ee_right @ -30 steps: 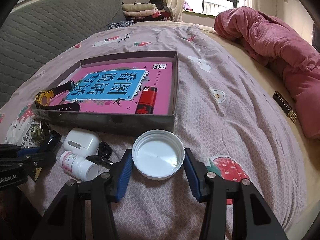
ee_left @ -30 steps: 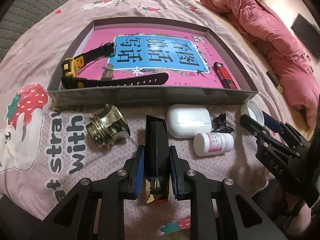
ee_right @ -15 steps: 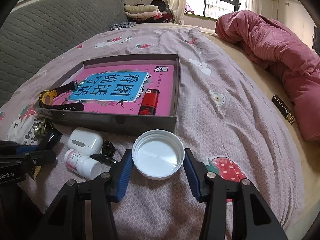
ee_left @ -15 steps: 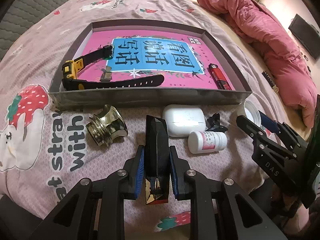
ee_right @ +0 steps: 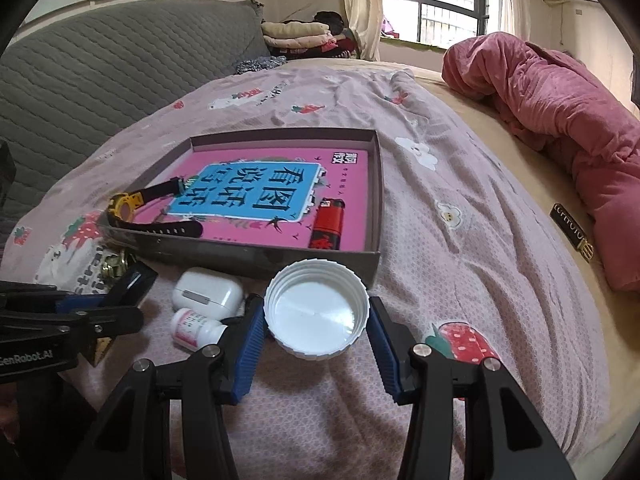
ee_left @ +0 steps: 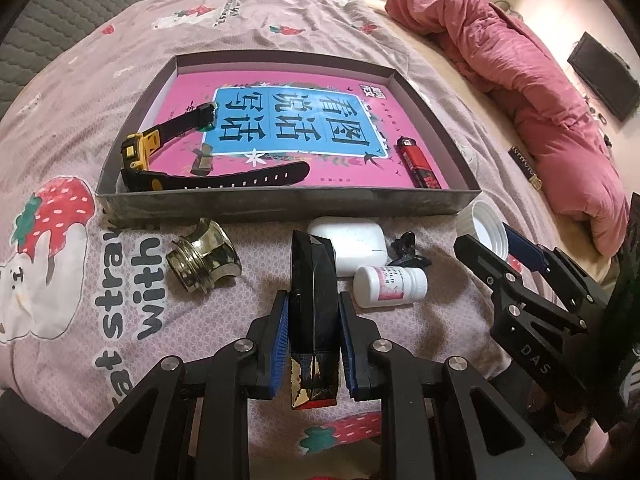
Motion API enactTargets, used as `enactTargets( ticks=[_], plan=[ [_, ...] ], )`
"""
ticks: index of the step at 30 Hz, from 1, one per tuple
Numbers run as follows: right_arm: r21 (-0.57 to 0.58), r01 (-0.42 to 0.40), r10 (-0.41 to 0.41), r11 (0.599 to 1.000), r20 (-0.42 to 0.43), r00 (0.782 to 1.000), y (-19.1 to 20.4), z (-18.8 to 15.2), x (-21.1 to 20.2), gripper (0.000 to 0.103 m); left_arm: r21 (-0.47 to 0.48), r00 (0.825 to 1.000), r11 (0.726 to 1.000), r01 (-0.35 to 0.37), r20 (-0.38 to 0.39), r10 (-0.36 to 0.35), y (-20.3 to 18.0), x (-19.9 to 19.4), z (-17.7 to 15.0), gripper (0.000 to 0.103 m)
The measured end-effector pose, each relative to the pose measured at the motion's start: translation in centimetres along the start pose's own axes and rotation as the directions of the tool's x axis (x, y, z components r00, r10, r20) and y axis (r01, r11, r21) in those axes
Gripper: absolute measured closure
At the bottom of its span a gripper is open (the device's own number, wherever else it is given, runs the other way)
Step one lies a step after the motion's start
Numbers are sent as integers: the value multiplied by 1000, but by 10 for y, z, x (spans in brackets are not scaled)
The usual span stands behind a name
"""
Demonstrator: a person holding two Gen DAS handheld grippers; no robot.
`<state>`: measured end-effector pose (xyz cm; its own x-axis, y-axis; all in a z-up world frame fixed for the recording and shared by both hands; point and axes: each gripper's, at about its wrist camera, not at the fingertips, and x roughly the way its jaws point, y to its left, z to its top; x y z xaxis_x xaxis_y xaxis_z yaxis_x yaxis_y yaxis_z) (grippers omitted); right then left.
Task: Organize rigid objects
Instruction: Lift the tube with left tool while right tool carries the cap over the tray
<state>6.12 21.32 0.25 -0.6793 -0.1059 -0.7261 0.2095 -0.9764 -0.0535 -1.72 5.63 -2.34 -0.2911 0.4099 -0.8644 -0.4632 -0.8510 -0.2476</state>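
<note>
My left gripper (ee_left: pixel 313 312) is shut on a long black faceted box (ee_left: pixel 313 292) with a gold and red end, held just above the bedspread. My right gripper (ee_right: pixel 316 312) is shut on a white ribbed jar lid (ee_right: pixel 316 314), open side up, near the tray's front right corner. The shallow grey tray (ee_left: pixel 280 204) holds a pink book (ee_left: pixel 296 128), a yellow-and-black watch (ee_left: pixel 138 152) and a red lighter (ee_left: pixel 418 162). On the bedspread in front of the tray lie a brass fitting (ee_left: pixel 204 256), a white earbud case (ee_left: pixel 352 240), a small white pill bottle (ee_left: pixel 390 282) and a black clip (ee_left: pixel 406 248).
A rumpled pink quilt (ee_right: pixel 560 120) lies along the bed's right side, with a small black label (ee_right: pixel 572 230) beside it. A grey quilted headboard (ee_right: pixel 100 80) stands at the left. Folded clothes (ee_right: pixel 300 36) and a window are at the far end.
Both views have pulled back slightly and tilted up, so the tray sits a little farther and more of the room shows. Both grips are unchanged.
</note>
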Motion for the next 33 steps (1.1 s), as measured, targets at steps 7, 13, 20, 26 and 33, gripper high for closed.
enactTargets(
  ticks=[7, 13, 20, 26, 33],
  plan=[
    [-5, -6, 6, 1000, 6, 1000, 4, 2, -5, 53, -1, 1000, 1000, 2, 19, -2, 2, -6, 2, 80],
    [-17, -18, 19, 1000, 16, 1000, 10, 3, -9, 53, -4, 999, 1000, 3, 34, -3, 4, -12, 3, 80],
    [-53, -7, 10, 999, 50, 999, 18, 6, -19, 53, -3, 999, 1000, 14, 51, -13, 5, -16, 5, 80],
    [-55, -23, 27, 998, 72, 997, 23, 10, -27, 53, 13, 996, 1000, 12, 86, -13, 4, -23, 8, 80],
    [-60, -28, 33, 998, 88, 996, 29, 13, -34, 53, 9, 992, 1000, 4, 126, -5, 9, -32, 12, 80]
  ],
)
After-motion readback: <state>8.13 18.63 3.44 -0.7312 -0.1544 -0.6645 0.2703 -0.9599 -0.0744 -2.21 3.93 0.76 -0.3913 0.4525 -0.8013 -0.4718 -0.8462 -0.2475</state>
